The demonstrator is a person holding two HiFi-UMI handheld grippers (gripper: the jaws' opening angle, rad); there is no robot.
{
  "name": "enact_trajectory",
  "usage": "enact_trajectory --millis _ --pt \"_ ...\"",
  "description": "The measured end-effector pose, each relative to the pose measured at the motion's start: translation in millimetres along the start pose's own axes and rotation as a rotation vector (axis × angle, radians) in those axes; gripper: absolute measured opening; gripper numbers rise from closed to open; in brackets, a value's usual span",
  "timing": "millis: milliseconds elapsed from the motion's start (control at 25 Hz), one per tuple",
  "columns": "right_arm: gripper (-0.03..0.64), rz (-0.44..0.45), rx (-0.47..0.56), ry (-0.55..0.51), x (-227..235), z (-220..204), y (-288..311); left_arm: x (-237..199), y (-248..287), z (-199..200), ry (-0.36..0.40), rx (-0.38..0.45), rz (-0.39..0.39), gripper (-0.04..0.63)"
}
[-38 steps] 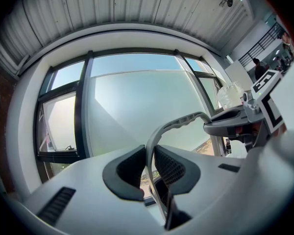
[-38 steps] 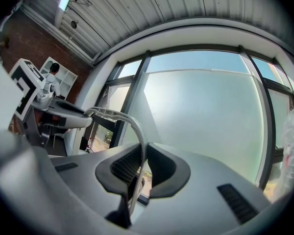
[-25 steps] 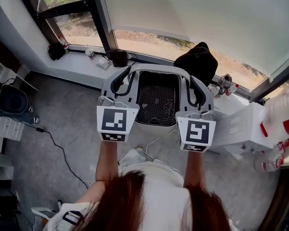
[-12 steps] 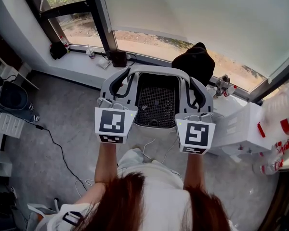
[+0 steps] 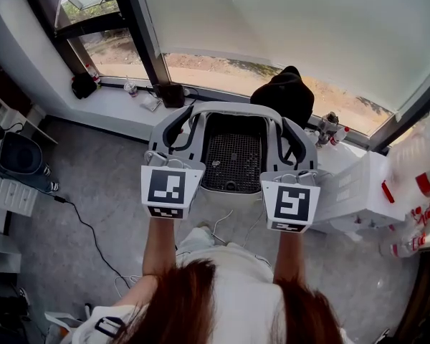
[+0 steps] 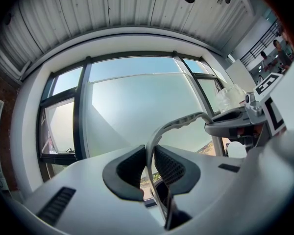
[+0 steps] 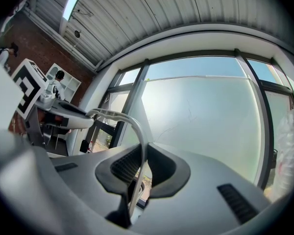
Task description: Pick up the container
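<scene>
I have both tongs on the container (image 5: 231,108), a white tub with a dark mesh bottom that hangs in front of me between the two grippers, with the window (image 5: 287,27) beyond it. The left gripper (image 5: 173,136) is pinched down to a narrow gap on the left rim. In the left gripper view its ribbed pads (image 6: 130,168) squeeze the thin white edge (image 6: 179,124) from both sides. The right gripper (image 5: 292,140) is closed tighter still on the right rim, and the right gripper view shows the edge (image 7: 123,117) running straight between its pads (image 7: 126,164). Nothing under the container appears to bear it. The floor (image 5: 100,192) and a loose cable (image 5: 86,224) lie well below, so I judge the pick-up done in substance: grasped on both sides and lifted. What remains, as I read it, is only holding it level and steady, since both grips are on a thin rim that could slip if I tilt.
</scene>
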State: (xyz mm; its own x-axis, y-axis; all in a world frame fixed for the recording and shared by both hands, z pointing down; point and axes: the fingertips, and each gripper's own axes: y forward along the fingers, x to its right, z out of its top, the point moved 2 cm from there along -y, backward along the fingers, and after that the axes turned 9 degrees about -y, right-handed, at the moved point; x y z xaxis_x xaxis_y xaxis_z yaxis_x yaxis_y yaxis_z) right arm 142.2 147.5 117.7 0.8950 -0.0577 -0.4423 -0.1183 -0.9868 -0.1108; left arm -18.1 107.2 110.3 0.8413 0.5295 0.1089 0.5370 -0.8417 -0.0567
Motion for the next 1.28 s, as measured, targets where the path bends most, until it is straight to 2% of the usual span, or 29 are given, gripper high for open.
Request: enact_trajectory --millis 560,1280 --pt "0.054 -0.026 -0.017 0.008 7 -13 5 6 14 -6 0.006 -0.001 -0.024 0.071" --pt "0.054 -0.041 -0.064 0.000 -16 -10 30 -28 24 -17 -0.028 -0.014 -0.051 0.071"
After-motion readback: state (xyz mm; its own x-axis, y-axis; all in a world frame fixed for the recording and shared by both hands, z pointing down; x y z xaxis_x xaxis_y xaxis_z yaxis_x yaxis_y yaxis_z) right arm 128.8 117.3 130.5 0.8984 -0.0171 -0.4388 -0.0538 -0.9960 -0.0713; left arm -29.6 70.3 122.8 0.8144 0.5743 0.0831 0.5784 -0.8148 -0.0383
